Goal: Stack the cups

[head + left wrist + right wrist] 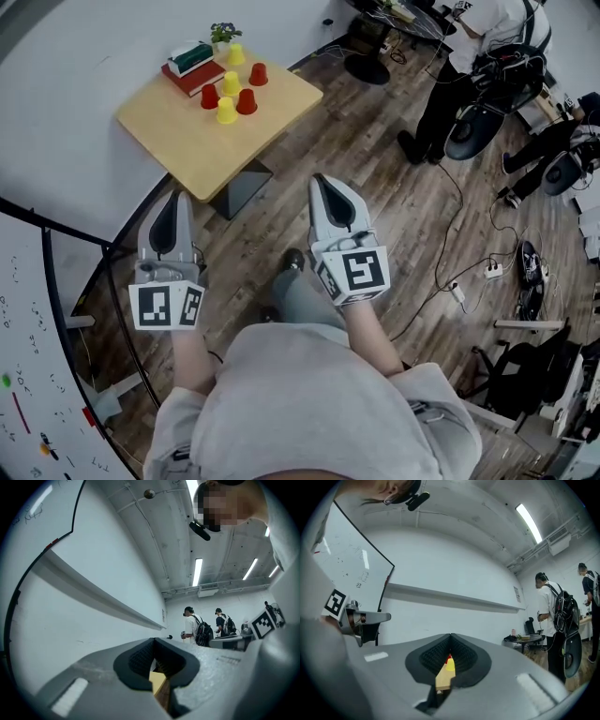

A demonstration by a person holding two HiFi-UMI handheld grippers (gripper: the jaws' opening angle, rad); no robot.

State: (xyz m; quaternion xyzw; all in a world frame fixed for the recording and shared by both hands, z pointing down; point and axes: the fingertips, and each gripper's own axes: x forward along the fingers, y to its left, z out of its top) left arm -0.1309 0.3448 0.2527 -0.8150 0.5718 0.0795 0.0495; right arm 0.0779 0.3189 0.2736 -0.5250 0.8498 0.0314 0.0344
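The wooden floor takes up most of the head view, with a curved white wall along its left side. A square wooden table stands against that wall, one corner turned toward the person.

Nearer the person, the left gripper and the right gripper are held side by side above the floor. Both are well short of the table and aimed roughly toward it. In its own view the left gripper has its jaws pressed together with nothing between them. The right gripper is likewise closed and empty, and the table's edge shows through the slot below its jaws.

A red book lies at the table's far corner, with a green box on top and a small plant beside it.

Three red cups and three yellow cups stand apart from each other in a loose cluster just beside the book. None is stacked. Each has its long axis vertical and seems to have its narrow end up.
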